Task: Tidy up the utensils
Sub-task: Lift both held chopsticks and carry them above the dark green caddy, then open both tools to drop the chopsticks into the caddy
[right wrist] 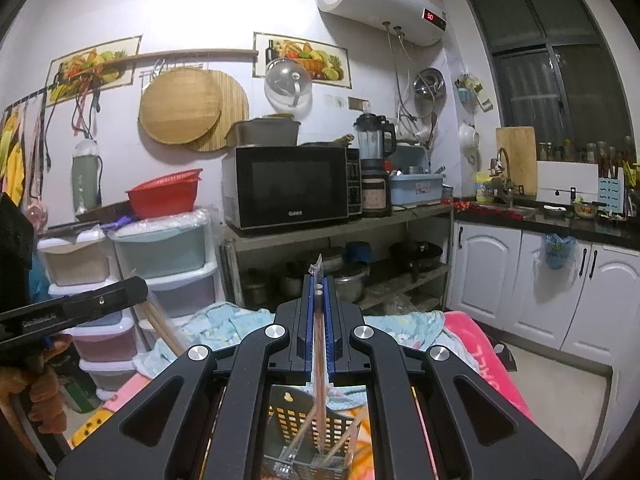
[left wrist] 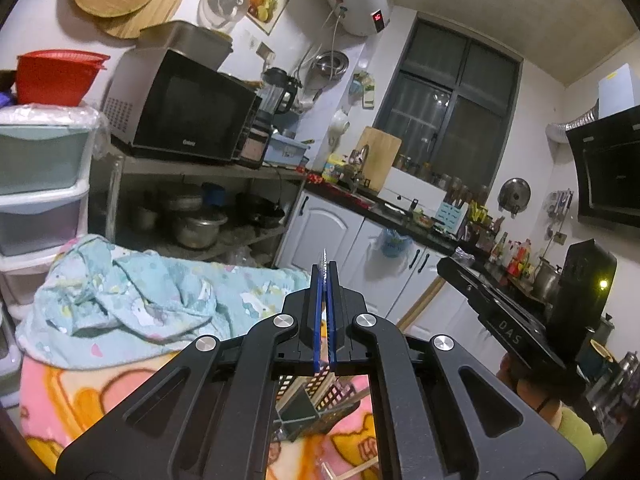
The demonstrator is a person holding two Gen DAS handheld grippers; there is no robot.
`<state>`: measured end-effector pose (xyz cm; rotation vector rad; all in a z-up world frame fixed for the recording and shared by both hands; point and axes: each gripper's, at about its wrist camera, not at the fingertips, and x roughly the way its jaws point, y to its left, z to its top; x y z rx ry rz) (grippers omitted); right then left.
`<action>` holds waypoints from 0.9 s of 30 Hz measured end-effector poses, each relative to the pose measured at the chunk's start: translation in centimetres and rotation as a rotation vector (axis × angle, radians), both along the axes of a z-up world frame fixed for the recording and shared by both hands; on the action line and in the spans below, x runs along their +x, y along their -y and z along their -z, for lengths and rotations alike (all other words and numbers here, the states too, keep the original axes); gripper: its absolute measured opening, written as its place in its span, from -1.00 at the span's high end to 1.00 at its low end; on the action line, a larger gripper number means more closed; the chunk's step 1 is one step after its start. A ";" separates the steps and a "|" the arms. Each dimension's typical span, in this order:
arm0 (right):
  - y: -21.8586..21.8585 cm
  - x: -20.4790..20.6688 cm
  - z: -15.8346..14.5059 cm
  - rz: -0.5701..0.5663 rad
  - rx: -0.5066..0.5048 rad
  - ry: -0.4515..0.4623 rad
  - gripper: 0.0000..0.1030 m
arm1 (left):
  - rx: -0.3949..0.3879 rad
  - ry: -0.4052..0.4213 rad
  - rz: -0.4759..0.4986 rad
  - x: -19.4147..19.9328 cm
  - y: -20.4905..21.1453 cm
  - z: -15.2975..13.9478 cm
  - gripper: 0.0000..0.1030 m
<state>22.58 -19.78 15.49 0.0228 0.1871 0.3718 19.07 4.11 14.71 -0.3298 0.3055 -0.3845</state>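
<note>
My right gripper is shut on a pair of wooden chopsticks in a clear wrapper. Their lower ends reach down into a dark perforated utensil holder right under the jaws. Other chopsticks lean inside it. My left gripper is shut on a thin glittery wrapper edge. In the right wrist view the left gripper shows at the left, with wrapped wooden sticks hanging below its tip. The holder lies beneath the left gripper too. The right gripper shows at the right, held by a hand.
The holder rests on a pink patterned blanket with a crumpled light-blue cloth behind it. Stacked plastic drawers stand at the left. A metal shelf with a microwave and pots stands behind, white cabinets to the right.
</note>
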 end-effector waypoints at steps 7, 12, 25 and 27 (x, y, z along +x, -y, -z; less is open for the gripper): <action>-0.7 0.8 2.1 0.006 -0.019 -0.036 0.91 | 0.004 -0.056 0.004 0.9 0.2 2.3 0.99; -1.1 1.3 3.5 0.008 -0.021 -0.064 0.90 | 0.008 -0.092 0.004 1.6 0.3 3.7 0.99; -1.8 1.9 5.8 0.007 -0.040 -0.138 0.89 | 0.014 -0.147 0.000 2.3 0.4 5.6 0.98; -1.8 1.9 6.0 0.015 -0.049 -0.148 0.78 | 0.013 -0.156 -0.004 2.4 0.2 5.9 0.98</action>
